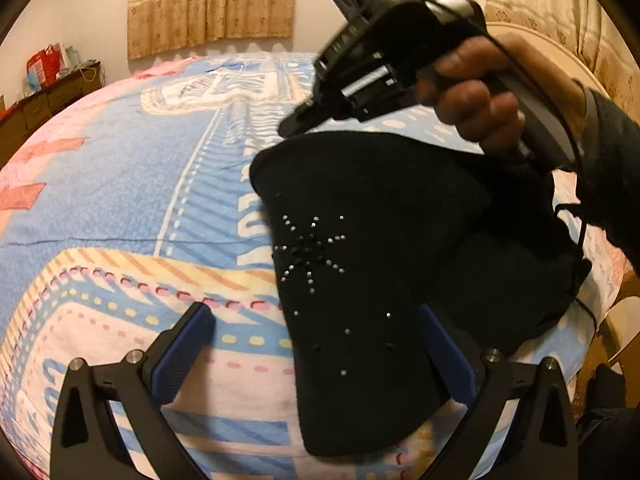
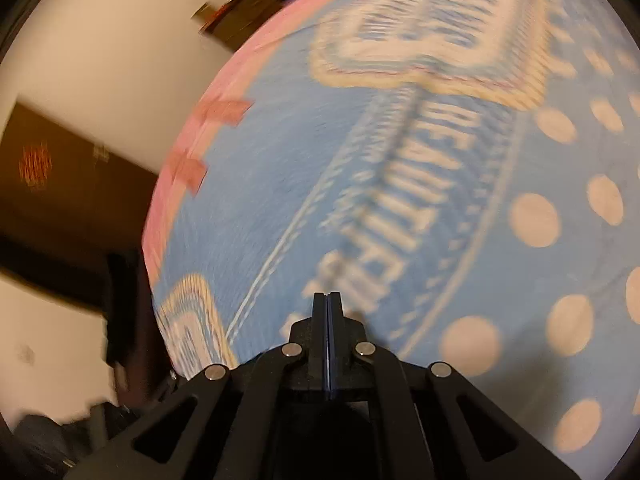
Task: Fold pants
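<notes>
large white lettering on blanket, blurred, unreadable

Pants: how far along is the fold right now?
The pants already lie bunched into a compact black stack on the blanket, so some folding looks done. Nothing is gripped: the left gripper is open around the near end, and the right gripper is shut on nothing, above the far edge. Tidying looks left.

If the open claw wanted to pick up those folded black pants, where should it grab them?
Probably the near rounded end of the black pants, which lies between the left gripper fingers already. Come straight forward and low over the blanket: that edge sits flat and nearest, while the far end lies under the right gripper.
</notes>
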The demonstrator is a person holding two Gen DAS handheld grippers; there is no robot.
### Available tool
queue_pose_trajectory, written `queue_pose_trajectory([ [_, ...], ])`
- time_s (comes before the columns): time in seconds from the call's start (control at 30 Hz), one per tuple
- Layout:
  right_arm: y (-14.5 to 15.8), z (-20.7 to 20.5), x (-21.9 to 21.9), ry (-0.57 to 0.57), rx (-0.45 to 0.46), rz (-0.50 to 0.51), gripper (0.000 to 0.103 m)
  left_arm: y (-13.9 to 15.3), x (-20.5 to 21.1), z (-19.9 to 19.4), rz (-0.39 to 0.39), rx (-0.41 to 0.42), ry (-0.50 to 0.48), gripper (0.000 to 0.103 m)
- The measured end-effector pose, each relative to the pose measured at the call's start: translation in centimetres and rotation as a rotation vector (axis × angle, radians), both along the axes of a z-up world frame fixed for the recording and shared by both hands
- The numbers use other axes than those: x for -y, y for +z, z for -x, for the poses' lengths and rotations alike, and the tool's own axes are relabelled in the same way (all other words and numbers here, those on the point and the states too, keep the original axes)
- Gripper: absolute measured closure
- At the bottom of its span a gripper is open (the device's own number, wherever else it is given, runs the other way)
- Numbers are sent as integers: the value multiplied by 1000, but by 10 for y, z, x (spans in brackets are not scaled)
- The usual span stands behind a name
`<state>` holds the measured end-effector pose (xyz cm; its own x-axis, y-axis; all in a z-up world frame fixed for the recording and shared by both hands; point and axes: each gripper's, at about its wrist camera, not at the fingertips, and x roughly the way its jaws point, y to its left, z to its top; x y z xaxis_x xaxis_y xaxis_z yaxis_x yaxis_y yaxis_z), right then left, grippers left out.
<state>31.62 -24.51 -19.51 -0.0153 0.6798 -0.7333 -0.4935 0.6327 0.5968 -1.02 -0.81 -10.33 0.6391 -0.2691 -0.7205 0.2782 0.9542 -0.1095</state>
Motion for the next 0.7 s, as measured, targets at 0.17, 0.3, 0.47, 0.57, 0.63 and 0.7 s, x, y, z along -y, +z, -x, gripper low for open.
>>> queue_pose_trajectory([
  [0.17,6,21,-12,128,-50,-64,102,-1,0,0,8,-3,-1,0],
  [0.3,12,33,-25,198,-65,-42,61,-2,-2,2,12,-5,-1,0],
  [0.47,14,38,-36,225,-51,19,51,-4,-7,5,11,-2,-1,0],
  [0.57,17,48,-47,265,2,106,51,-5,-5,6,8,0,1,0],
  [0.63,13,55,-57,309,29,186,51,-5,-3,7,6,2,1,0],
  [0.7,7,60,-64,331,49,249,51,-6,-2,8,5,3,0,0],
])
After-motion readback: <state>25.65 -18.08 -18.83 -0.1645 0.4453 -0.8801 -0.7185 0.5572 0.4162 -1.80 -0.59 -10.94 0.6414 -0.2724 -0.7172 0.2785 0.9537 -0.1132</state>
